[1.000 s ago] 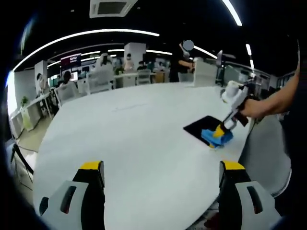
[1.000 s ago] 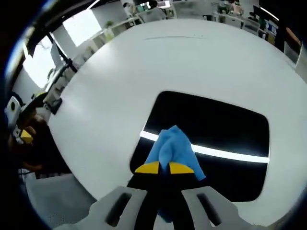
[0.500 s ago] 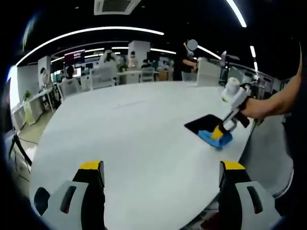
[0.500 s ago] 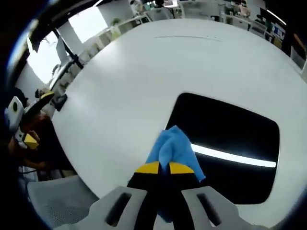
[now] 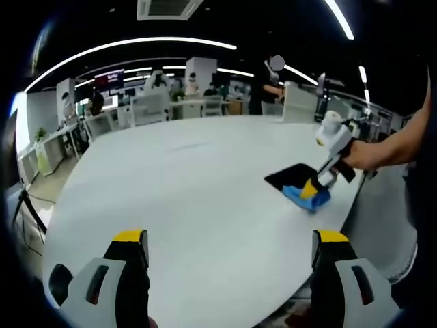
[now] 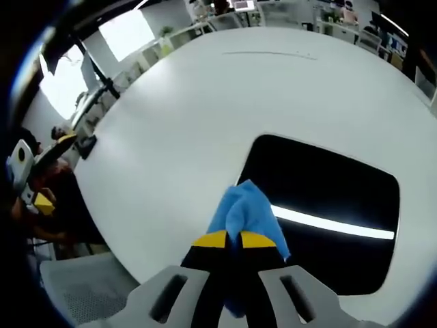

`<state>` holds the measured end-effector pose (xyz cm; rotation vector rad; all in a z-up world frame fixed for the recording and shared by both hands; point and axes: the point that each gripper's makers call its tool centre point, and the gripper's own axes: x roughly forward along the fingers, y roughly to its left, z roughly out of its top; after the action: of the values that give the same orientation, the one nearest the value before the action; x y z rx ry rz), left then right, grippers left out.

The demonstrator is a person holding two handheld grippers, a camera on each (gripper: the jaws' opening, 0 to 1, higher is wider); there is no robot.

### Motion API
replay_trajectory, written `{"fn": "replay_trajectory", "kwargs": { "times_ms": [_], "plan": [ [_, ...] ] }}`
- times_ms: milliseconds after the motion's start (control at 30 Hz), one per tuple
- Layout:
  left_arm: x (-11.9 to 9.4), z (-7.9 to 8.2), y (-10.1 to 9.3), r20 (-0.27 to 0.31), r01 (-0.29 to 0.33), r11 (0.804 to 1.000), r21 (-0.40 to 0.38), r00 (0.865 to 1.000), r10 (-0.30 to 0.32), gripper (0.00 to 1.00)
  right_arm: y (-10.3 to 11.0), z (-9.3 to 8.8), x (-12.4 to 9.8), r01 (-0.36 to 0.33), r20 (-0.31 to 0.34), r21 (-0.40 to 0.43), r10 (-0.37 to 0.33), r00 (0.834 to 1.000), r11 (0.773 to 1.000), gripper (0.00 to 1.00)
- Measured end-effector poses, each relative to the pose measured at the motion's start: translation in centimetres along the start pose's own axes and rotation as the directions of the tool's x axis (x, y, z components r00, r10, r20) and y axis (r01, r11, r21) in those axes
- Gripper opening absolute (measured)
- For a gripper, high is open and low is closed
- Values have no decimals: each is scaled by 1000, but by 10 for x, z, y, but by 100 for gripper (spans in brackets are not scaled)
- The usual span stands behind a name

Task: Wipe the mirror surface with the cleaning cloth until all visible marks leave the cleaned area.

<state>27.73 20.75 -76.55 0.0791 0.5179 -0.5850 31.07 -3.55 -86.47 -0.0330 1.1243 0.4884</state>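
Observation:
A dark rectangular mirror (image 6: 328,205) lies flat on the white round table (image 6: 191,109) and reflects a bright ceiling light strip. My right gripper (image 6: 234,239) is shut on a blue cleaning cloth (image 6: 240,210), which rests at the mirror's near left edge. In the left gripper view the mirror (image 5: 290,176) sits far right on the table, with the blue cloth (image 5: 302,197) and the right gripper (image 5: 313,188) at its near corner, held by a person's hand (image 5: 365,154). My left gripper (image 5: 229,246) is open above the table's near edge, holding nothing.
The table (image 5: 184,198) is broad and white. Office desks, chairs and several people (image 5: 266,85) stand beyond its far edge. A grey chair (image 5: 386,219) sits at the right, near the mirror. In the right gripper view, the left gripper (image 6: 27,181) shows at far left.
Over the second, the right gripper view slid left, so the cloth went from inside the mirror to its left edge. The left gripper stayed open and still.

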Motion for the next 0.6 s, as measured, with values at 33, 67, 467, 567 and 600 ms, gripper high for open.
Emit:
{"fn": "replay_trajectory", "kwargs": {
  "times_ms": [33, 67, 467, 567, 600],
  "plan": [
    [1, 1, -1, 1, -1, 1000, -3, 1000, 1, 100, 0, 1, 1, 0, 0, -2, 0, 1000, 1000, 0],
    [2, 3, -3, 4, 0, 1000, -6, 1000, 0, 100, 0, 1, 1, -1, -1, -1, 1, 1000, 1000, 0],
    [18, 19, -16, 35, 10, 1000, -5, 999, -10, 100, -7, 14, 6, 4, -9, -41, -5, 1000, 999, 0],
    [18, 17, -17, 28, 13, 1000, -4, 1000, -13, 100, -11, 20, 8, 10, -6, -39, -10, 1000, 999, 0],
    [17, 16, -17, 27, 13, 1000, -5, 1000, -13, 100, -12, 22, 9, 9, -6, -34, -9, 1000, 999, 0]
  ]
}}
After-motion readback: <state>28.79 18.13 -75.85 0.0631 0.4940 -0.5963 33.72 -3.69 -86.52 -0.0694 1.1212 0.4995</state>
